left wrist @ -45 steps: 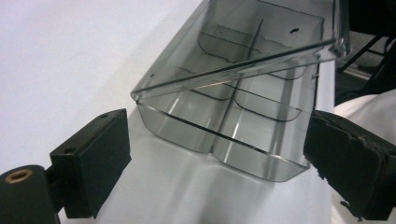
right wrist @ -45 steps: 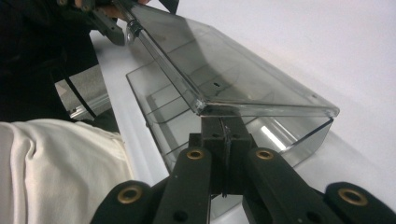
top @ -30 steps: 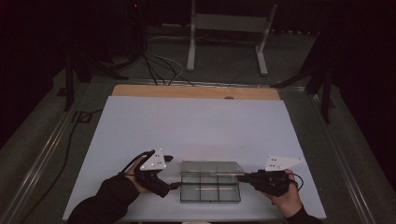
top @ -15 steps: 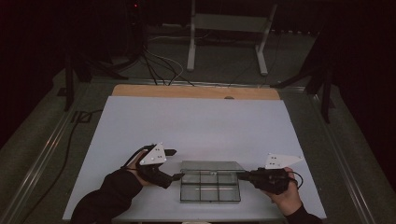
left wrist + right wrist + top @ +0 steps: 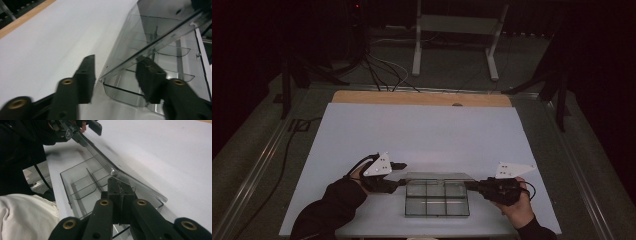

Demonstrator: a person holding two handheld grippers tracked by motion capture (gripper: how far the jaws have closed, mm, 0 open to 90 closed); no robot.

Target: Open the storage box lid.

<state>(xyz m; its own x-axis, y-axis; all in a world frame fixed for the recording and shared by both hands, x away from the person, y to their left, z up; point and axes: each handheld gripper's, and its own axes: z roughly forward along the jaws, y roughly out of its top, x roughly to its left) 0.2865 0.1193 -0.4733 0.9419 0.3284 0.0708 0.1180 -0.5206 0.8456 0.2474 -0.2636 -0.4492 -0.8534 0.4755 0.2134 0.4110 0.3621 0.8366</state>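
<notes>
A: High view?
B: Fixed above, facing forward and down over the white table [image 5: 422, 135].
A: Gripper views?
B: Close, looking along their jaws; both share the clear box [image 5: 160, 50] [image 5: 85, 185].

I see a clear, glossy smoked-plastic compartment box [image 5: 437, 198] on a matt white tabletop [image 5: 427, 137] edged with bare wood; my grippers' black jaws look matt plastic with brass-coloured rivets.
</notes>
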